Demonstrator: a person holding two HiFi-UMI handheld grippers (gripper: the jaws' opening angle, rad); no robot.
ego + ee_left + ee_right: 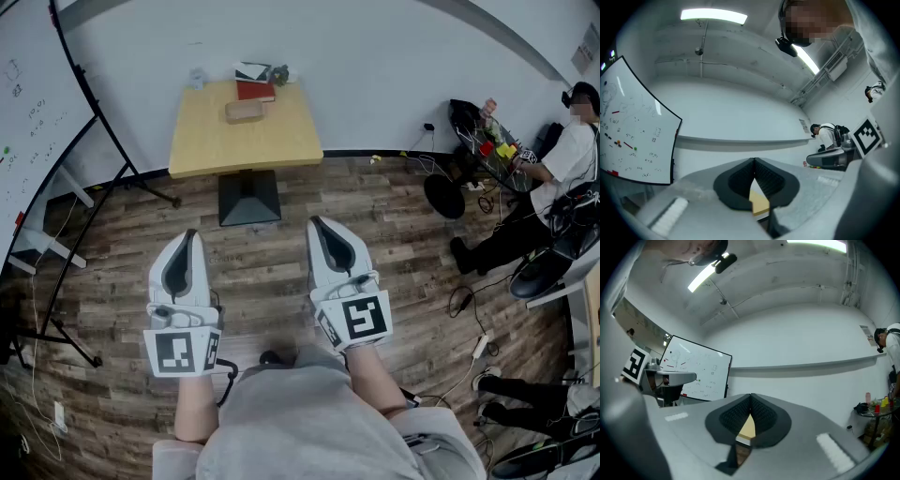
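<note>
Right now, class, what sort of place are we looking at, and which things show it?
Most likely an office or lab workroom: a whiteboard on a stand, a small wooden table against a bare white wall, and a seated person with cables trailing over the floor nearby.

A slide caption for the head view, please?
Left hand-held gripper and right hand-held gripper, both shut, point toward yellow table.
</note>
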